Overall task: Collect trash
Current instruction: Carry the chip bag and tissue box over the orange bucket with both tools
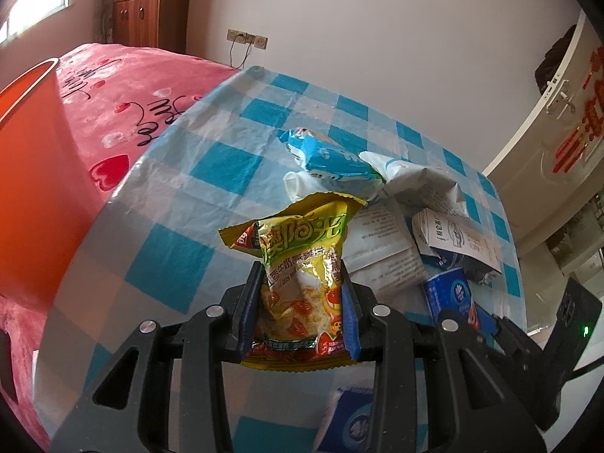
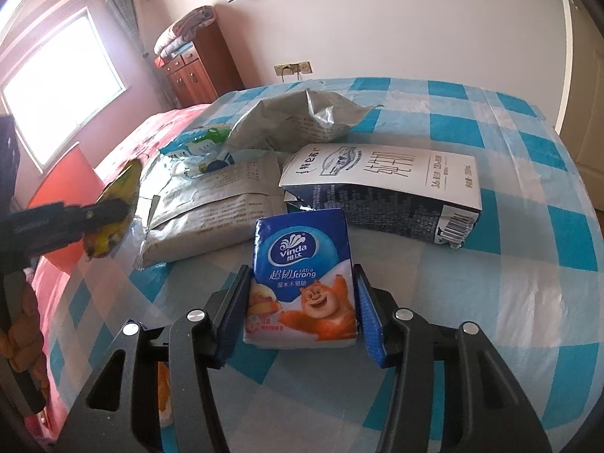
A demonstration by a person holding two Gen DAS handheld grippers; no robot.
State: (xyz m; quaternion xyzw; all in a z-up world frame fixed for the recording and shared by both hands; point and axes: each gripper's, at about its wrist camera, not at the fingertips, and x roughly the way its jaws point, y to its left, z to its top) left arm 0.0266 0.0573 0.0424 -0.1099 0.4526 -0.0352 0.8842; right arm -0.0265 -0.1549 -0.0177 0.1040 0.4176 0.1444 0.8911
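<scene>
The left gripper [image 1: 302, 302] is clamped on a yellow snack bag [image 1: 302, 264], lifted clear above the blue-checked table [image 1: 181, 204] on the side facing the orange bin [image 1: 37, 173]. The right gripper [image 2: 302, 309] sits near the table's front edge with its jaws around a blue tissue pack [image 2: 302, 275], pads against its sides. Behind it lie a milk carton [image 2: 381, 192] and grey packets [image 2: 211, 207].

Left tool [image 1: 302, 294] angled downward, jaws clamped on a yellow snack packet [image 1: 302, 264]. Right tool [image 2: 302, 309] angled downward, pads flanking a tissue pack [image 2: 302, 283], contact unclear.
</scene>
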